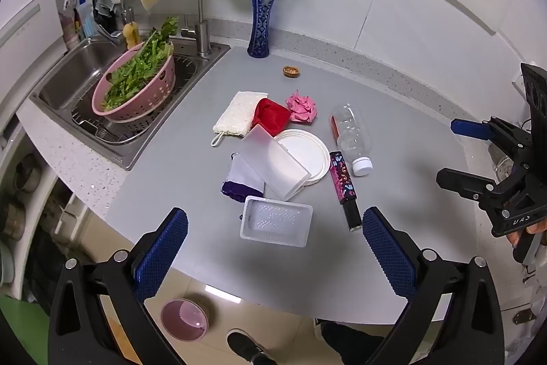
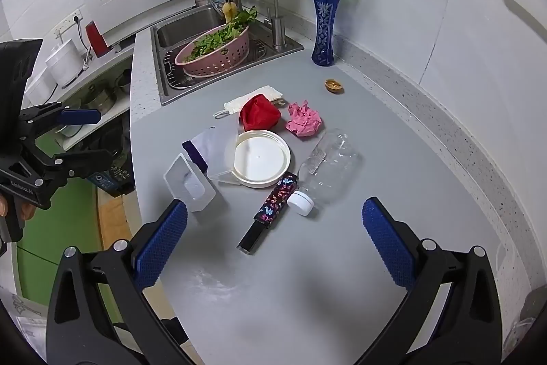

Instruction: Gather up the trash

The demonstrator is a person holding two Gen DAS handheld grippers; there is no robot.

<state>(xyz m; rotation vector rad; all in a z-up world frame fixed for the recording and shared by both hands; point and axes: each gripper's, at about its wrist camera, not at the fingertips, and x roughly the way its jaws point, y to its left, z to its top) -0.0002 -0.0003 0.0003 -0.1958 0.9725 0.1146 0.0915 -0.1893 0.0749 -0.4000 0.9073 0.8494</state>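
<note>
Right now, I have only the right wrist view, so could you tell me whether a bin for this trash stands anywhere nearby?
Observer: Yes, possibly. The left wrist view shows a pink round tub on the floor, just beyond the near edge of the counter. It may be the bin.
Operator: Thank you. Could you also tell me what the white thing behind the red crumpled piece is?
Observer: In the left wrist view it is nearly all in sight: a white textured cloth with a small loop at its near corner, lying flat. The red crumpled piece overlaps its right edge.
</note>
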